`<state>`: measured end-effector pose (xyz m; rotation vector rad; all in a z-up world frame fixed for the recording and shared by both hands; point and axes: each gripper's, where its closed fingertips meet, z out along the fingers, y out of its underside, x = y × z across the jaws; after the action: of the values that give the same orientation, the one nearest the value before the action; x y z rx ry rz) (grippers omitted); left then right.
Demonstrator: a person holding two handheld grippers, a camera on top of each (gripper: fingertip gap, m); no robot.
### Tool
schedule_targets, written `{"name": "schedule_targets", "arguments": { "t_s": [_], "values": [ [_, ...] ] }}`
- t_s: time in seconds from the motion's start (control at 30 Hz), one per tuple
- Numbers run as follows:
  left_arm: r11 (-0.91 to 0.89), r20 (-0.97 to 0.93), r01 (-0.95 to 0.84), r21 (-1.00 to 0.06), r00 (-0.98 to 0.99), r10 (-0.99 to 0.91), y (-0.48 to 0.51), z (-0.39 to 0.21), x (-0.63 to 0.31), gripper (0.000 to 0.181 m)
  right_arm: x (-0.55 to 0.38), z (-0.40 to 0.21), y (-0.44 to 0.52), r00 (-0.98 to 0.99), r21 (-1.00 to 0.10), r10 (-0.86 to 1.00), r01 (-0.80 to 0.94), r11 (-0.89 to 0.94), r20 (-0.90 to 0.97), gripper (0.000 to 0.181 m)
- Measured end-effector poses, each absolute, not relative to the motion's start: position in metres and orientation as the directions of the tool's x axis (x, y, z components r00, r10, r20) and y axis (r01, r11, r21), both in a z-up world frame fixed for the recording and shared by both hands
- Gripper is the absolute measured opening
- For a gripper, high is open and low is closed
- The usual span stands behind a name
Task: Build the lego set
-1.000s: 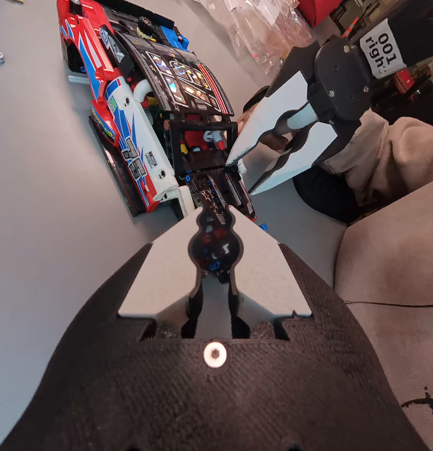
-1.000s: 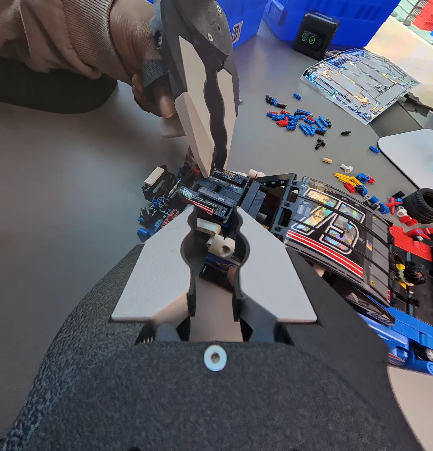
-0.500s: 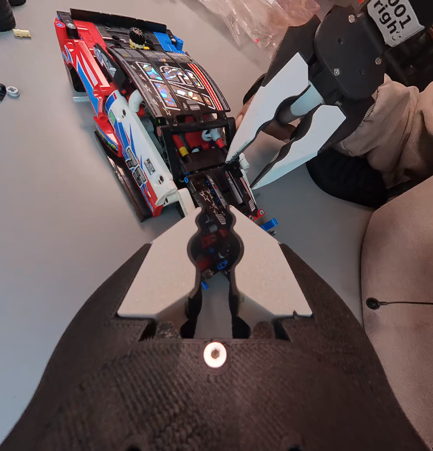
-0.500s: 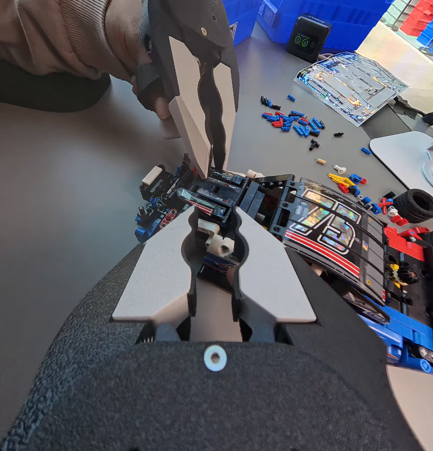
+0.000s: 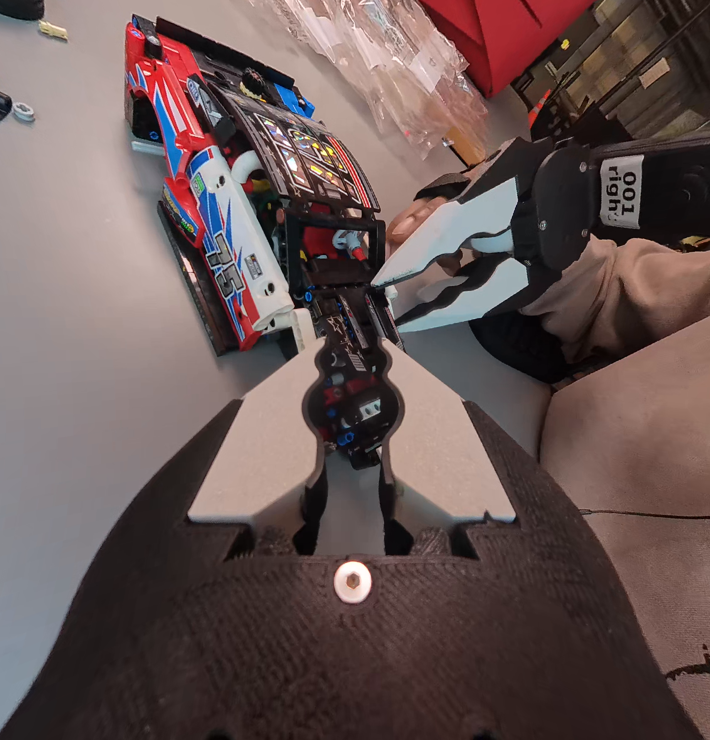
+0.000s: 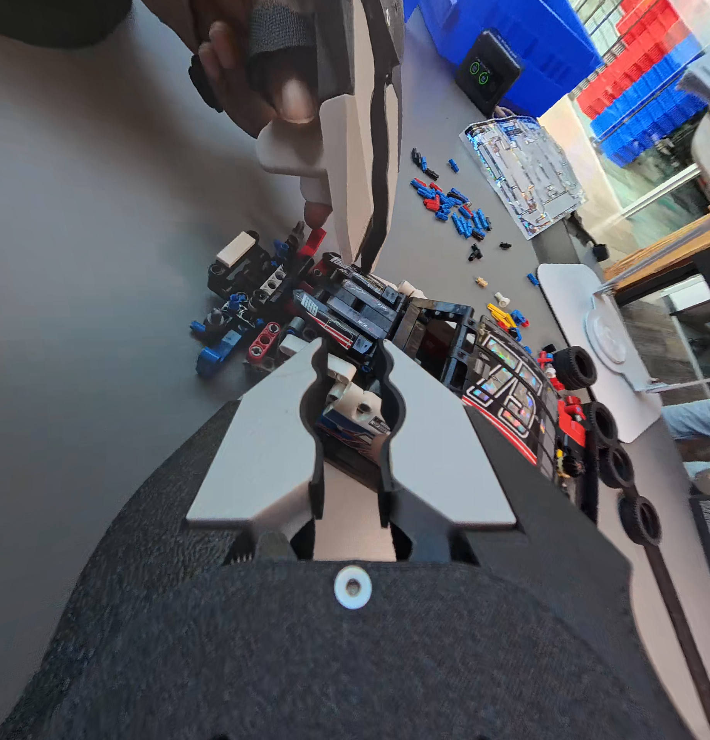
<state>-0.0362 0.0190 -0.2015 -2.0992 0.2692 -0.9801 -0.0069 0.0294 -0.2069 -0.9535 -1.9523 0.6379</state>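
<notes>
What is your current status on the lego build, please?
Both tools open, left tool and right tool straddling the unfinished front of the red, white and black lego race car. Nothing gripped. Path clear.
</notes>
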Motion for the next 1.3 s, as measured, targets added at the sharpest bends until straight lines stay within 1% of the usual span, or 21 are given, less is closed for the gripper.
{"name": "schedule_targets", "arguments": {
  "t_s": [0.07, 0.13, 0.2, 0.27, 0.33, 0.4, 0.47, 0.53, 0.6, 0.67, 0.7, 0.77, 0.8, 0.87, 0.93, 1.0, 1.03, 1.13, 1.3],
  "values": [
    [-0.653, 0.539, 0.122, -0.747, 0.686, -0.489, 0.018, -0.200, -0.035, 0.022, -0.007, -0.207, 0.028, -0.348, -0.699, 0.793, 0.378, 0.607, 0.500, 0.018],
    [-0.637, 0.514, 0.111, -0.763, 0.701, -0.494, 0.016, -0.198, -0.037, 0.022, -0.007, -0.207, 0.028, -0.338, -0.703, 0.800, 0.386, 0.598, 0.495, 0.018],
    [-0.616, 0.479, 0.099, -0.782, 0.727, -0.492, 0.013, -0.196, -0.040, 0.028, -0.007, -0.207, 0.029, -0.329, -0.713, 0.811, 0.391, 0.583, 0.484, 0.019],
    [-0.593, 0.426, 0.067, -0.802, 0.761, -0.490, 0.008, -0.196, -0.043, 0.040, -0.005, -0.202, 0.029, -0.320, -0.737, 0.831, 0.389, 0.553, 0.455, 0.023],
    [-0.564, 0.337, 0.002, -0.826, 0.803, -0.492, 0.002, -0.202, -0.046, 0.055, -0.002, -0.189, 0.035, -0.299, -0.773, 0.856, 0.374, 0.512, 0.423, 0.028],
    [-0.544, 0.233, -0.102, -0.833, 0.827, -0.512, -0.007, -0.213, -0.047, 0.068, 0.003, -0.178, 0.050, -0.280, -0.787, 0.873, 0.383, 0.484, 0.400, 0.037],
    [-0.539, 0.186, -0.172, -0.825, 0.817, -0.546, -0.017, -0.222, -0.044, 0.078, 0.009, -0.174, 0.074, -0.265, -0.780, 0.882, 0.415, 0.468, 0.389, 0.048],
    [-0.539, 0.179, -0.200, -0.818, 0.802, -0.569, -0.022, -0.228, -0.043, 0.084, 0.017, -0.184, 0.101, -0.290, -0.740, 0.886, 0.488, 0.462, 0.362, 0.065],
    [-0.549, 0.188, -0.215, -0.807, 0.788, -0.586, -0.026, -0.231, -0.042, 0.088, 0.022, -0.197, 0.124, -0.340, -0.674, 0.877, 0.562, 0.479, 0.340, 0.081],
    [-0.540, 0.166, -0.237, -0.808, 0.786, -0.595, -0.026, -0.233, -0.041, 0.088, 0.022, -0.204, 0.134, -0.408, -0.614, 0.851, 0.592, 0.522, 0.331, 0.089],
    [-0.533, 0.150, -0.251, -0.808, 0.788, -0.598, -0.027, -0.234, -0.041, 0.088, 0.020, -0.207, 0.139, -0.440, -0.566, 0.830, 0.608, 0.557, 0.344, 0.091],
    [-0.527, 0.126, -0.264, -0.808, 0.796, -0.593, -0.025, -0.236, -0.042, 0.083, 0.016, -0.214, 0.149, -0.514, -0.435, 0.762, 0.627, 0.647, 0.393, 0.097],
    [-0.526, 0.117, -0.267, -0.808, 0.801, -0.587, -0.024, -0.238, -0.043, 0.080, 0.013, -0.218, 0.150, -0.546, -0.396, 0.741, 0.627, 0.671, 0.390, 0.098],
    [-0.527, 0.105, -0.275, -0.804, 0.807, -0.581, -0.023, -0.241, -0.045, 0.076, 0.005, -0.220, 0.150, -0.579, -0.356, 0.712, 0.618, 0.701, 0.396, 0.097],
    [-0.523, 0.097, -0.281, -0.805, 0.807, -0.583, -0.023, -0.242, -0.046, 0.072, 0.001, -0.220, 0.149, -0.592, -0.330, 0.700, 0.620, 0.712, 0.399, 0.096],
    [-0.516, 0.088, -0.291, -0.806, 0.803, -0.589, -0.025, -0.241, -0.046, 0.068, -0.001, -0.221, 0.147, -0.589, -0.328, 0.697, 0.618, 0.714, 0.408, 0.095],
    [-0.510, 0.084, -0.294, -0.809, 0.800, -0.594, -0.025, -0.241, -0.046, 0.066, 0.001, -0.222, 0.144, -0.597, -0.333, 0.700, 0.617, 0.713, 0.392, 0.084],
    [-0.500, 0.074, -0.308, -0.809, 0.791, -0.608, -0.025, -0.241, -0.044, 0.064, 0.000, -0.223, 0.144, -0.577, -0.360, 0.709, 0.612, 0.704, 0.405, 0.086],
    [-0.506, 0.066, -0.307, -0.806, 0.802, -0.593, -0.025, -0.240, -0.049, 0.064, 0.002, -0.224, 0.144, -0.554, -0.358, 0.723, 0.631, 0.688, 0.413, 0.086]
  ]
}}
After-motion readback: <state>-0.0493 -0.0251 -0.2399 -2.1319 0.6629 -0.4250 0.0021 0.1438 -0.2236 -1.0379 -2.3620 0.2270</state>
